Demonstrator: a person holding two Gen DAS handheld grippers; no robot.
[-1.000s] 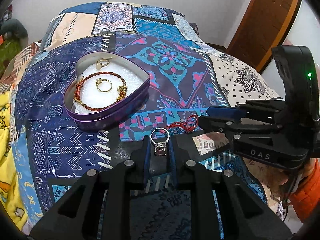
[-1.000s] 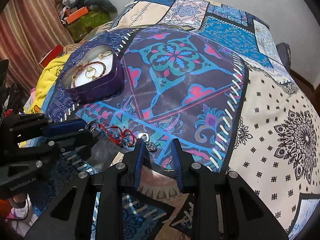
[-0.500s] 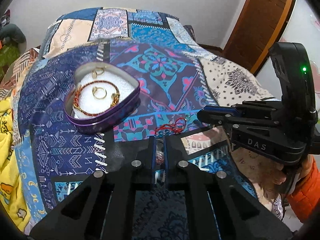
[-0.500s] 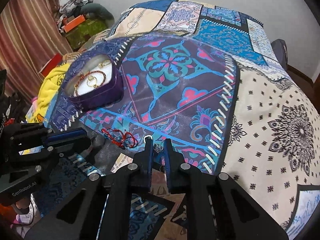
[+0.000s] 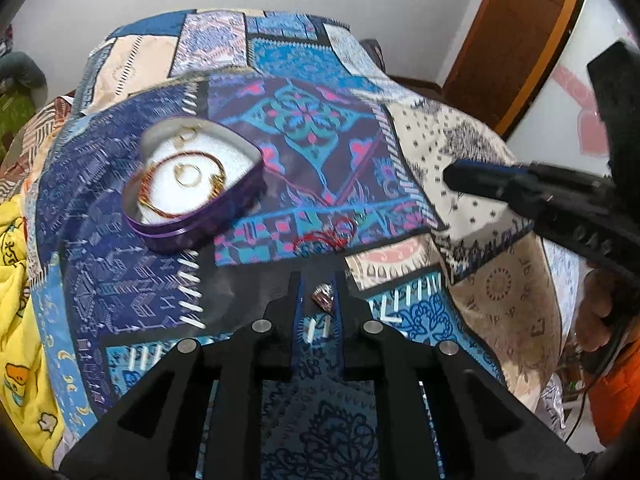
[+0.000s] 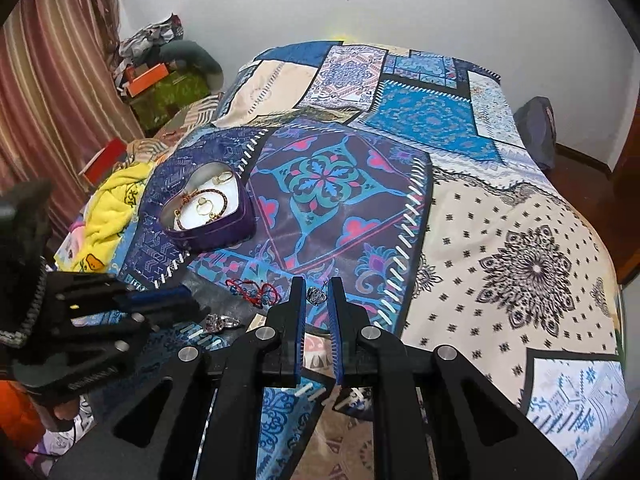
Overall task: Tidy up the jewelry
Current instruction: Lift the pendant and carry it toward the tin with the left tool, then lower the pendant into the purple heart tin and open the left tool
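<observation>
A purple heart-shaped tin [image 5: 192,184] [image 6: 208,216] with a white lining sits on the patchwork bedspread and holds a red-gold bracelet [image 5: 180,184] and gold rings [image 5: 188,174]. My left gripper [image 5: 318,294] is shut on a silver ring with a stone [image 5: 323,295], lifted above the bed near its front edge; the ring also shows in the right wrist view [image 6: 220,323]. My right gripper [image 6: 318,294] is shut on a small silver pendant [image 6: 317,295]. A red cord bracelet [image 5: 328,236] [image 6: 252,292] lies on the bedspread between the grippers and the tin.
The bedspread [image 6: 500,240] covers the whole bed. A yellow blanket [image 6: 112,196] lies at its left edge, with boxes and clutter [image 6: 152,76] beyond. A wooden door [image 5: 512,32] stands at the right. A dark cushion [image 6: 536,128] sits at the far corner.
Both grippers have closed on their pieces and risen from the bedspread. The left holds the ring, the right holds the pendant. The right gripper has drawn away from the left.
</observation>
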